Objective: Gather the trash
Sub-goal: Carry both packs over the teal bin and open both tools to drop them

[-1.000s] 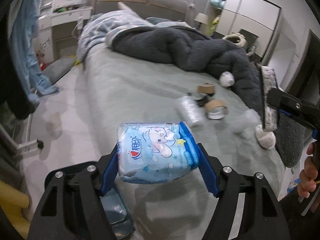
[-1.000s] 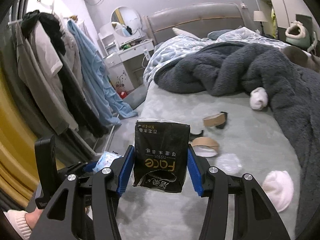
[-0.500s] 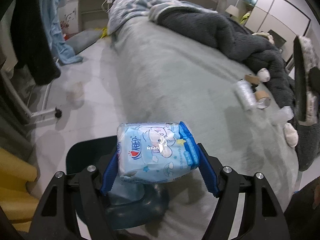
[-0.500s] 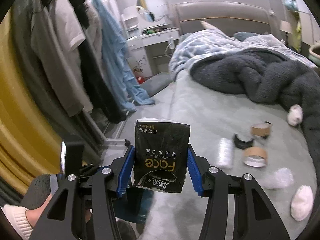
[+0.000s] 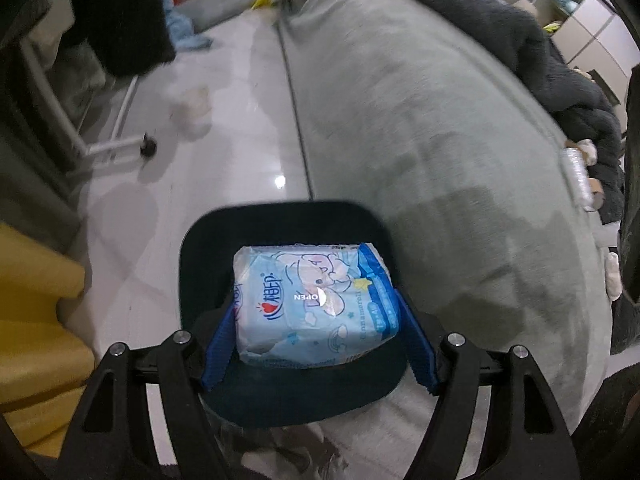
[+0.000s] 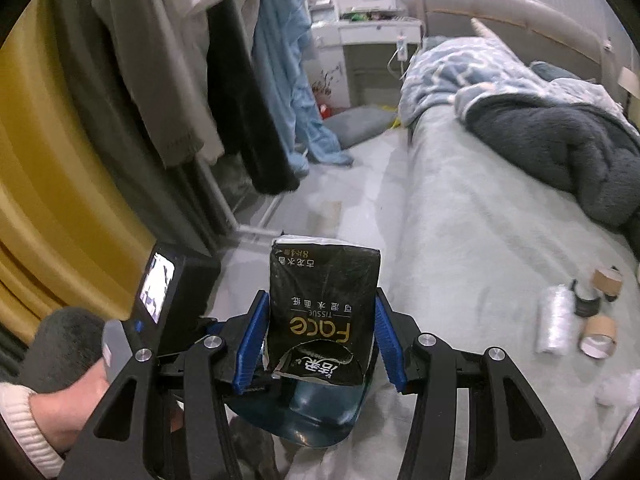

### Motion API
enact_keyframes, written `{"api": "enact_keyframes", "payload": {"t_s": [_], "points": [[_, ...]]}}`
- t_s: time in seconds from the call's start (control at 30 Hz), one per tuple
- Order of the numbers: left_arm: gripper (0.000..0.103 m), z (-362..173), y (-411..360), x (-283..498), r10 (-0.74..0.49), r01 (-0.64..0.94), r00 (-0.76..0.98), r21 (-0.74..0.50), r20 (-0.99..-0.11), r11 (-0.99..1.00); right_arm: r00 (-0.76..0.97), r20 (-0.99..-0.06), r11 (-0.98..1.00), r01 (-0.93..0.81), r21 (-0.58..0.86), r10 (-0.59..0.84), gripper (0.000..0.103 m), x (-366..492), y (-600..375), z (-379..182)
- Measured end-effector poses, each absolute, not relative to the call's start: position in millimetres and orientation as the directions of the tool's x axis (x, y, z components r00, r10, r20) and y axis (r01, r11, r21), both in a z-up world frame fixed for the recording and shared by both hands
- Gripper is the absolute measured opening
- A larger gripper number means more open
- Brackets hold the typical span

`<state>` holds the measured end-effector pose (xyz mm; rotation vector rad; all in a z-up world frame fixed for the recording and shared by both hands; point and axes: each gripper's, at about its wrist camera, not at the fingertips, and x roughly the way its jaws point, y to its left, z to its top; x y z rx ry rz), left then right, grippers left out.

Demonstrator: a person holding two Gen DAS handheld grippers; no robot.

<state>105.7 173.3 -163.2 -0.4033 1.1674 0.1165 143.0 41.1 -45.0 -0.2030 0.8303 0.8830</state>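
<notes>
My left gripper [image 5: 318, 316] is shut on a light blue tissue pack [image 5: 316, 304] and holds it right over the open mouth of a dark blue trash bin [image 5: 280, 224] at the bed's foot. My right gripper [image 6: 320, 328] is shut on a black Face tissue pack [image 6: 322, 312], held upright above the same bin [image 6: 316, 420]. More trash lies on the bed: a clear plastic roll [image 6: 554, 320], cardboard tape cores [image 6: 599, 336] and crumpled white paper [image 6: 616, 392].
The grey-green bed [image 5: 420, 120] fills the right side, with a dark fluffy blanket [image 6: 560, 140] at the back. Clothes hang on a rack [image 6: 160, 60] to the left. A yellow curtain [image 6: 40, 160] is at far left. Pale floor [image 5: 224, 112] runs beside the bed.
Both grippers have swung left and down, away from the bed's trash toward the bin. The blue pack now hangs over the bin's mouth. Both packs stay gripped.
</notes>
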Motion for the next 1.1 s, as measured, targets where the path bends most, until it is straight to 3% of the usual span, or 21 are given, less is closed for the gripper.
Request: {"api": "enact_keyframes", "payload": {"t_s": [0.13,0.27,0.6,0.9,1.1], "points": [[0.079,-173,189,95,-0.136,-0.329,0.362,-0.263,-0.922,0.907,0.32,-0.756,0.637,-0.753,0.163,0.572,0.052,150,56,-64],[0.09,-161,198,88,-0.11,-0.338,0.385,-0.251,-0.916,0.907,0.296,-0.792,0.638,-0.755,0.148,0.534,0.053,155,70,-84],[0.096,-125,218,68,0.045,-0.372,0.511,-0.174,-0.858,0.912,0.243,-0.864,0.637,-0.763,0.109,0.44,0.053,162,101,-133],[0.097,-94,227,61,0.107,-0.381,0.595,-0.162,-0.796,0.91,0.181,-0.908,0.63,-0.769,0.109,0.377,0.053,161,120,-170],[0.098,-77,231,56,0.112,-0.365,0.655,-0.183,-0.748,0.913,0.172,-0.923,0.635,-0.767,0.094,0.345,0.077,163,125,-186]]}}
